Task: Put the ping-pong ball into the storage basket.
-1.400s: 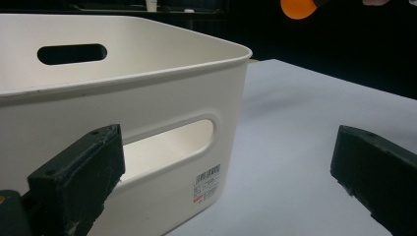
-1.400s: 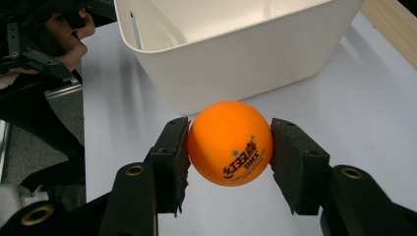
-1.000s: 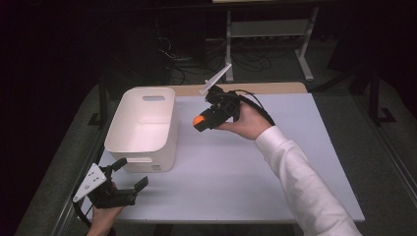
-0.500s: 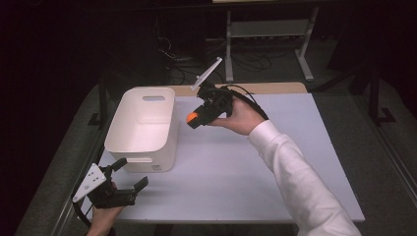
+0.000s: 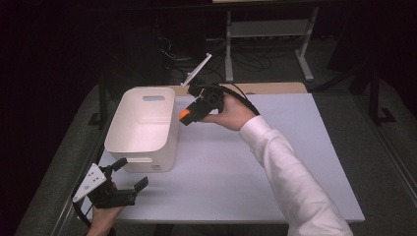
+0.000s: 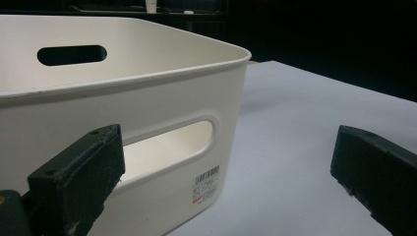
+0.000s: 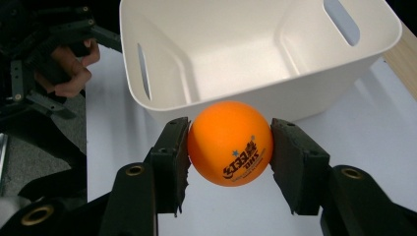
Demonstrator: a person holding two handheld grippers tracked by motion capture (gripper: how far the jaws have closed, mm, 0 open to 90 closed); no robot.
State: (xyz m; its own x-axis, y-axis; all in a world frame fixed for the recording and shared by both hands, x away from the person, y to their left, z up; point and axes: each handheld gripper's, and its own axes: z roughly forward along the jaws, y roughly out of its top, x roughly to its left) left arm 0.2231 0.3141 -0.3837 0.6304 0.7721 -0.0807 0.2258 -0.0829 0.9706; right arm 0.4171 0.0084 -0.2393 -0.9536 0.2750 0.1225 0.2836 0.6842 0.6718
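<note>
Just beside right tongs [image 7: 229, 147] with orange ball [image 7: 230, 143]: white bin [image 7: 255, 54] on table [image 5: 275, 162].

We see an orange ball [image 7: 230, 143] clamped between the two black jaws of the right gripper [image 7: 230, 162], one jaw pressing on each side. It is glossy and round, with dark printed lettering and small stars on its lower face. In the high view the ball [image 5: 184, 115] is held in the air just beside the right wall of the white bin [image 5: 169, 123], near its rim and above the surface [image 5: 275, 162]. The bin [image 7: 206, 105] is rectangular with rounded corners, open-topped and empty, standing upright on the surface, with a slot handle cut in each short wall. A barcode label [image 6: 206, 183] sits low on one end wall.
</note>
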